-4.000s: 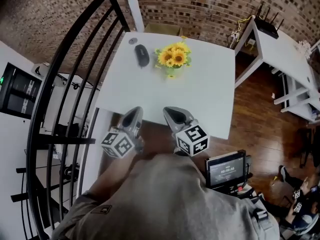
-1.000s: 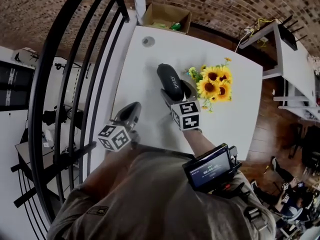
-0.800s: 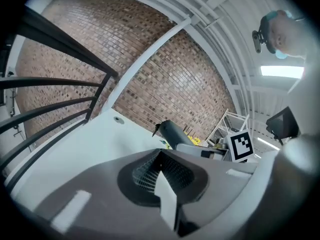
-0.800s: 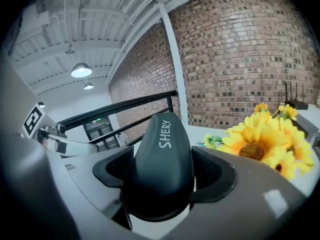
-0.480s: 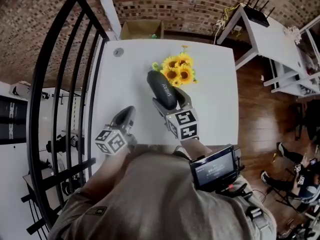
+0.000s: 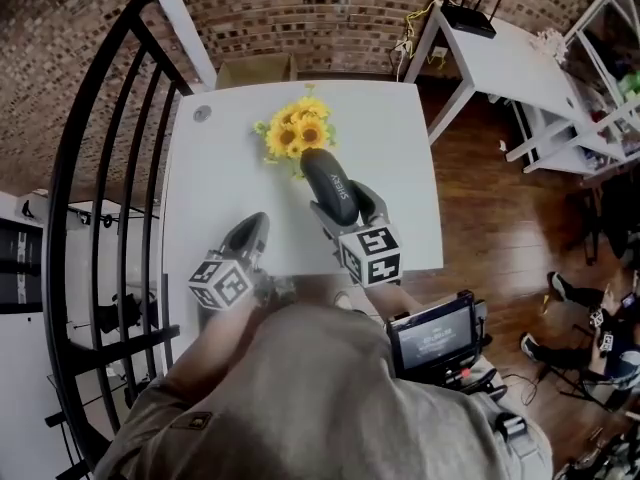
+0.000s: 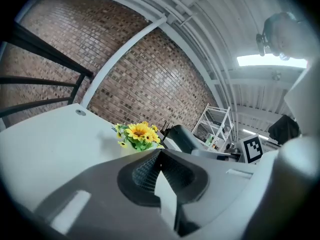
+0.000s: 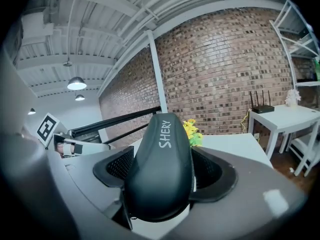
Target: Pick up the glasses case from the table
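Note:
The black glasses case [image 6: 330,185], marked with white lettering, is held off the white table [image 6: 395,158] between the pads of my right gripper [image 6: 343,211], which is shut on it. In the right gripper view the case [image 8: 161,159] fills the gap between both pads and points toward the brick wall. My left gripper [image 6: 247,240] hovers over the table's near left edge, shut with nothing in it; its pads meet in the left gripper view [image 7: 159,168]. That view also shows the case [image 7: 183,137] to the right.
A bunch of sunflowers [image 6: 293,130] stands on the table just beyond the case. A small round cap [image 6: 203,114] sits at the far left corner. A black railing [image 6: 105,183] runs along the left. A white side table [image 6: 490,58] stands at the right.
The right gripper has lifted the case off the table and drawn it back toward me, away from the flowers. The left gripper has come back to the near edge.

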